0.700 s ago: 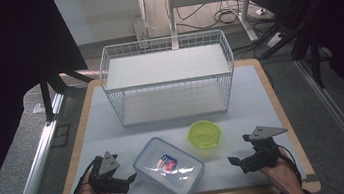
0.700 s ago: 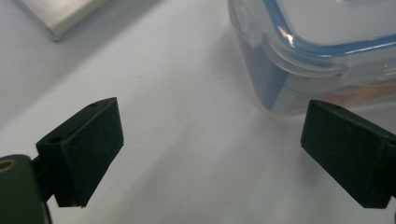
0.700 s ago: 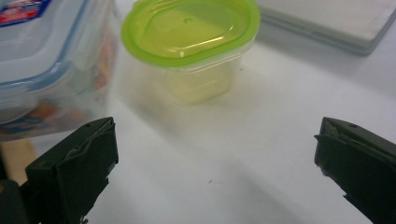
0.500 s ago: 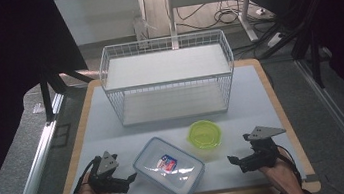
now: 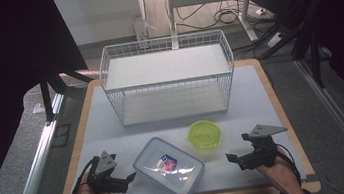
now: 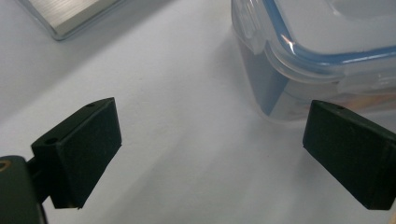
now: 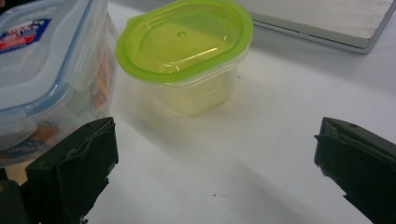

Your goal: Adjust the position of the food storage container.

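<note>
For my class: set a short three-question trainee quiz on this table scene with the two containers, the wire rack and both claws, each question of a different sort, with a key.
1. True or false: the left claw is shut on the clear container.
2. Multiple choice: the green-lidded tub stands
A) inside the wire rack
B) on the table in front of the rack
C) on top of the clear container
3. Fill in: the jaws of the right claw stand ____.

Key:
1. False: its jaws are open, with a corner of the container just ahead of them.
2. B
3. Open, with nothing between them.
</note>
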Available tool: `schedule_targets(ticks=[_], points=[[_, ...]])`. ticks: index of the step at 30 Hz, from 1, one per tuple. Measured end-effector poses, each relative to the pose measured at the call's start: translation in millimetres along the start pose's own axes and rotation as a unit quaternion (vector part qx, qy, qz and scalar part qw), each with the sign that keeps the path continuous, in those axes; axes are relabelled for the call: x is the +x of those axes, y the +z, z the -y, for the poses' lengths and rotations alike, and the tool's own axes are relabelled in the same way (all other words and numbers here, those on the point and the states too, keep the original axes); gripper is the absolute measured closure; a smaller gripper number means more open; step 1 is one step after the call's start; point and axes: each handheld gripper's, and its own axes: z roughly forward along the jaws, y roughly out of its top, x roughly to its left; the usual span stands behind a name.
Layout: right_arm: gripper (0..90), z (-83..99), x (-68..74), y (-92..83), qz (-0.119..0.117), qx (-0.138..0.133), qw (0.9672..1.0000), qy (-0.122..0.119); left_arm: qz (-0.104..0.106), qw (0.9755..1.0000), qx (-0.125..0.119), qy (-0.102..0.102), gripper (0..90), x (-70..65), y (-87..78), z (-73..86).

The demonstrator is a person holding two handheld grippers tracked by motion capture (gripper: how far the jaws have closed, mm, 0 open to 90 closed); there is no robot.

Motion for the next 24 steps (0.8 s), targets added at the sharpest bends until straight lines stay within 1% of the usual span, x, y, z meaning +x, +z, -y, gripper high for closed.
schedule_targets(ticks=[2, 5, 7, 9, 10, 12, 13, 14, 15, 16, 18, 22, 24], points=[[0.0, -1.4, 0.5, 0.3, -0.003, -0.005, 0.9999, 0.012, 0.000, 1.0000, -0.004, -0.008, 4.4, 0.7, -0.3, 0.3], [1.6, -5.1, 0.4, 2.4, 0.000, -0.003, 0.9995, 0.030, 0.001, 0.9999, -0.003, -0.010, 4.4, 1.5, 0.0, 0.8], [1.5, -7.0, 0.3, 3.4, -0.006, 0.001, 0.9997, 0.026, -0.001, 0.9999, -0.004, -0.009, 4.4, 1.2, -0.1, 0.6], [1.3, -9.3, 1.1, 3.9, -0.012, 0.011, 0.9997, 0.018, -0.003, 0.9999, -0.005, -0.009, 4.4, 1.1, -0.3, 0.4], [2.6, -10.6, 1.4, 4.0, -0.014, 0.016, 0.9997, 0.014, -0.003, 0.9999, -0.006, -0.009, 4.4, 1.2, -0.4, 0.5], [7.1, -13.9, 3.4, 4.3, -0.007, 0.022, 0.9996, 0.016, -0.002, 0.9999, -0.008, -0.010, 4.4, 1.4, -0.8, 0.5], [10.3, -15.5, 4.2, 4.5, -0.008, 0.022, 0.9996, 0.017, -0.002, 0.9999, -0.008, -0.010, 4.3, 1.4, -1.0, 0.5], [10.3, -15.5, 4.2, 4.5, -0.008, 0.022, 0.9996, 0.017, -0.002, 0.9999, -0.008, -0.010, 4.4, 1.4, -1.0, 0.5], [16.2, -19.4, 5.5, 4.4, -0.011, 0.023, 0.9994, 0.022, -0.003, 0.9999, -0.008, -0.010, 4.3, 1.2, -1.2, 0.5], [19.9, -21.5, 6.3, 4.0, -0.013, 0.025, 0.9994, 0.022, -0.003, 0.9999, -0.008, -0.010, 4.4, 1.2, -1.2, 0.5], [27.6, -25.8, 7.1, 3.8, -0.018, 0.030, 0.9992, 0.019, -0.002, 0.9999, -0.008, -0.009, 4.4, 0.9, -1.0, 0.6], [41.4, -34.4, 10.0, 5.2, -0.024, 0.043, 0.9988, 0.004, -0.002, 1.0000, -0.002, -0.007, 4.5, 0.5, 0.2, 0.6], [48.4, -39.4, 12.1, 6.1, -0.022, 0.048, 0.9986, -0.004, -0.002, 1.0000, -0.003, -0.007, 4.6, 0.2, 0.2, 0.5]])
